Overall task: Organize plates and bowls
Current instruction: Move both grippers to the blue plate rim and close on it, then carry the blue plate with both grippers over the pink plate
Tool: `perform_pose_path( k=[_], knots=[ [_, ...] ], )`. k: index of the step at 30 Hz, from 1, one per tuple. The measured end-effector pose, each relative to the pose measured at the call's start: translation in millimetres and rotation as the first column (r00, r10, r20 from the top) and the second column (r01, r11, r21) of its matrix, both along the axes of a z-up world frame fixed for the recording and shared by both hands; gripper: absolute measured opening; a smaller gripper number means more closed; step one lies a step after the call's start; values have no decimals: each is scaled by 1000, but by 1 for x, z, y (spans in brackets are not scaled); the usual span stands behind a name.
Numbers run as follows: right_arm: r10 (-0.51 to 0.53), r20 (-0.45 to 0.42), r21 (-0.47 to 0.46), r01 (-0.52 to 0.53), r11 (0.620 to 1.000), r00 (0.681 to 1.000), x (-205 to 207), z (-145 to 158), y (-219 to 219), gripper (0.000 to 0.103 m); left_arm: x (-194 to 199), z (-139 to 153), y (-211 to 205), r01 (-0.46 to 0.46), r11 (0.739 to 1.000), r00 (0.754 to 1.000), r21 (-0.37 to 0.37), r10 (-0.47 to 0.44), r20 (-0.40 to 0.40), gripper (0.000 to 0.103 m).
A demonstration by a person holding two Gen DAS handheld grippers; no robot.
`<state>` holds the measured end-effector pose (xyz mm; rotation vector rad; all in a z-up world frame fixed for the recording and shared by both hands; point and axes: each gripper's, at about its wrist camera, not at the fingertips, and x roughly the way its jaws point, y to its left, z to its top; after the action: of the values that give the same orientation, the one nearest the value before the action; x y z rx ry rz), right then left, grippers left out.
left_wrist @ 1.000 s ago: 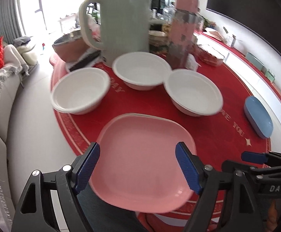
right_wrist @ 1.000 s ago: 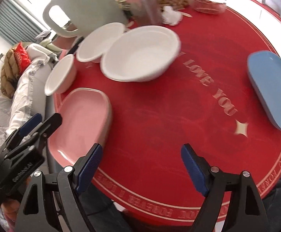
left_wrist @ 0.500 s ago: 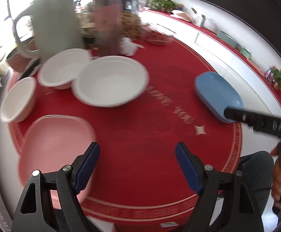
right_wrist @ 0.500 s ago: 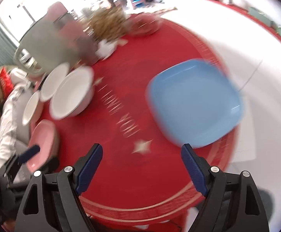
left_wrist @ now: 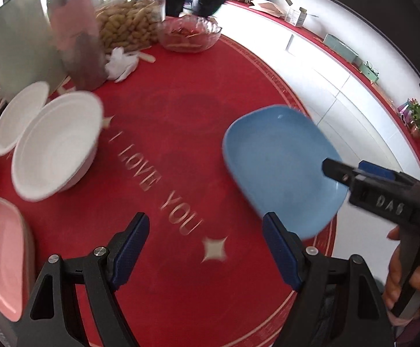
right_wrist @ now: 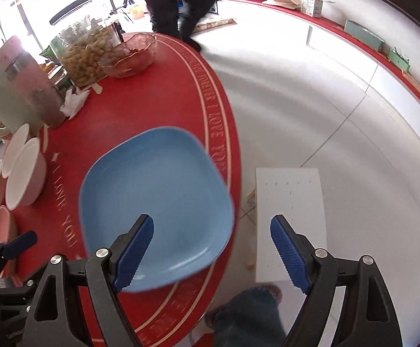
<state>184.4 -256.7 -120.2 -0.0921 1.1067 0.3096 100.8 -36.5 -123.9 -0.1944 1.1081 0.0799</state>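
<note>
Just ahead of my right gripper point(right_wrist: 211, 253) lies the blue plate point(right_wrist: 155, 199), near the edge of the red table mat point(right_wrist: 157, 101); the jaws are spread wide and empty, the left finger over the plate's near rim. My left gripper point(left_wrist: 207, 250) is likewise wide open above bare mat, the blue plate ahead to its right. To its left sit three white bowls point(left_wrist: 53, 147) and the pink plate point(left_wrist: 0, 257).

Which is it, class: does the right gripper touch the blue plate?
Cannot tell. In both views a right gripper finger overlaps the blue plate; neither shows contact or gap.
</note>
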Motion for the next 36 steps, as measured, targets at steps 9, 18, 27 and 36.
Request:
perform_pose_path(
  k=[9, 18, 27, 36],
  knots=[
    [121, 69, -62, -117, 991, 990, 23, -8, 16, 84, 47, -16, -7, -86, 995, 996, 50, 86, -7, 83],
    [226, 32, -53, -224, 973, 974, 39, -29, 38, 72, 66, -38, 0, -111, 992, 990, 58, 115, -76, 82],
    [253, -1, -17, -253, 967, 967, 7, -24, 56, 27, 56, -37, 3, -23, 998, 998, 67, 27, -60, 64],
    [281, -70, -6, -282, 959, 957, -59, -23, 90, 26, -2, -32, 33, 39, 996, 998, 78, -34, -57, 52]
  ],
)
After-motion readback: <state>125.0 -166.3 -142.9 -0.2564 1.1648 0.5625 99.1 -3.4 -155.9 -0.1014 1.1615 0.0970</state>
